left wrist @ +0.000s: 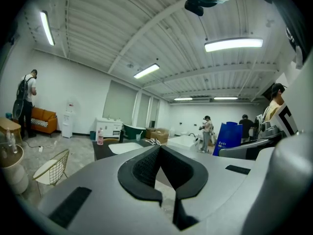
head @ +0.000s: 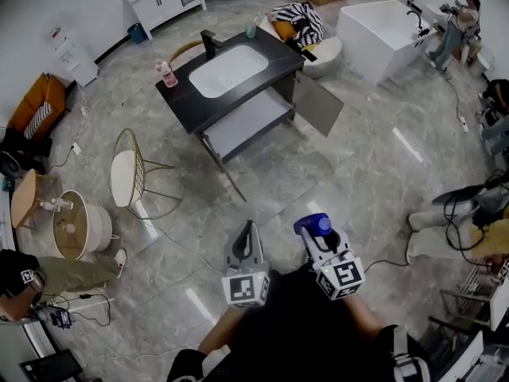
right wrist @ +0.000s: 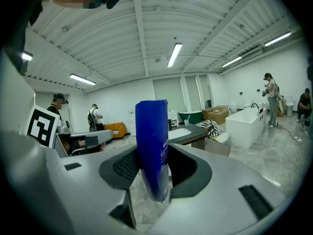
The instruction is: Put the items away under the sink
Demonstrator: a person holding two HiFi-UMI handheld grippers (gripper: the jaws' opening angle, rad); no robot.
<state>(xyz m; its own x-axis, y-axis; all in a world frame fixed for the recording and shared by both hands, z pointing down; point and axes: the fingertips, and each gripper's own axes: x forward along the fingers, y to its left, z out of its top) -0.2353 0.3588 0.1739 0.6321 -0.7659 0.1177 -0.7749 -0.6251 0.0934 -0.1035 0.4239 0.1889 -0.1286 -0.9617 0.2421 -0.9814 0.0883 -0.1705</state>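
Note:
In the head view a black sink cabinet [head: 179, 98] with a white basin stands ahead across the floor. Its door [head: 318, 106] hangs open and a pale shelf [head: 246, 126] shows underneath. A pink bottle [head: 167, 74] and a cup [head: 252, 29] stand on its top. My right gripper [head: 318, 235] is shut on an upright blue bottle [head: 314, 224], which fills the middle of the right gripper view, blue bottle [right wrist: 152, 141]. My left gripper [head: 246, 231] is shut, its pads [left wrist: 146, 165] meeting at the tip with nothing between them. Both are held well short of the cabinet.
A gold wire chair [head: 131, 173] and a round side table [head: 75, 228] stand at the left. A white bathtub [head: 382, 30] is at the back right. People sit or stand along the room's edges, and a cable [head: 171, 241] runs over the marble floor.

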